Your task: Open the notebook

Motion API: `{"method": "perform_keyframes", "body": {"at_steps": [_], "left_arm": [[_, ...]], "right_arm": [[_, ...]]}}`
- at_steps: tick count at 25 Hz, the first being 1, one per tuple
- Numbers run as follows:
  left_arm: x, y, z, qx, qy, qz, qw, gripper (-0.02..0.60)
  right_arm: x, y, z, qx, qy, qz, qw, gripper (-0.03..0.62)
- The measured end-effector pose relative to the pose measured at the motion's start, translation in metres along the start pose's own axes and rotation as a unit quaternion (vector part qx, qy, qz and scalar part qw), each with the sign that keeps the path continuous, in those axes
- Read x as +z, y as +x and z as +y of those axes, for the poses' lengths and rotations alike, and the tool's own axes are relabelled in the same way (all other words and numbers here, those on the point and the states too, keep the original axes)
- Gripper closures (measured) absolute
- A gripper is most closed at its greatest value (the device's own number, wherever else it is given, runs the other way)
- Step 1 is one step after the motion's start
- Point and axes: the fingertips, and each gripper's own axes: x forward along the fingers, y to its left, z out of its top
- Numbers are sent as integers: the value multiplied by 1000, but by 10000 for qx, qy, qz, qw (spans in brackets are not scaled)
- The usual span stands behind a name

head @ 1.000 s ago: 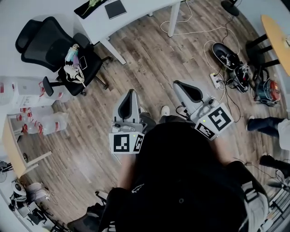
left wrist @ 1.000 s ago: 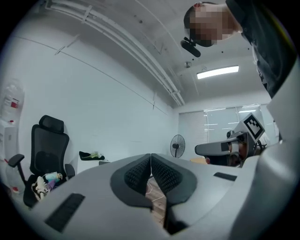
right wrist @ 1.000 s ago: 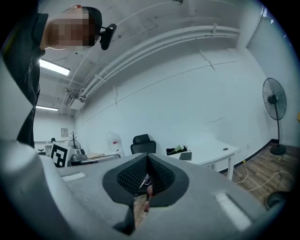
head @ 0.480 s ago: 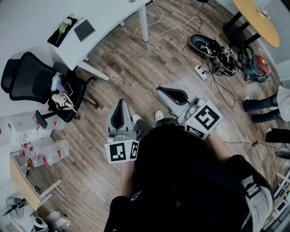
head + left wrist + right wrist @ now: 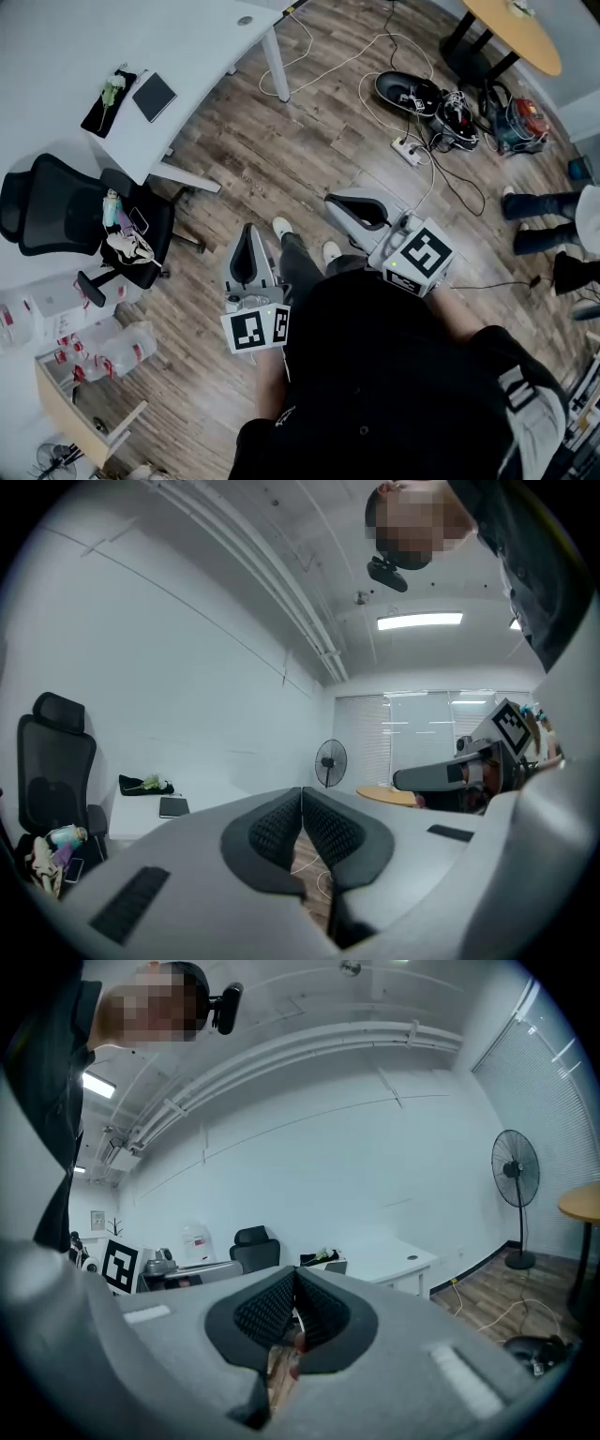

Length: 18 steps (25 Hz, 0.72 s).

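A white desk (image 5: 187, 47) bears a dark notebook (image 5: 154, 97) just beside a black tray (image 5: 97, 120) of greenery (image 5: 112, 90).

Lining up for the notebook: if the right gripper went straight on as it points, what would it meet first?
Probably the white desk, near its black tray; only open wooden floor lies between. Depth is hard to judge.
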Motion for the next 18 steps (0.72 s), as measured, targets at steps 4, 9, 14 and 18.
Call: {"method": "perform_keyframes", "body": {"at_steps": [4,9,14,18], "left_arm": [[-2,22,16,4,46,7,10000,575],[1,52,56,23,46,84,10000,575],[-4,87,96,-28,49,263,9996,575],[-1,122,126,-147,70,322,9993,575]], "right_arm": [[1,17,-14,-32,-42,69,10000,589],[5,62,-36,-143,53,139,9998,588],[10,113,-56,-223,102,219,9995,589],[19,149,-71,-328,132,205,9992,589]]}}
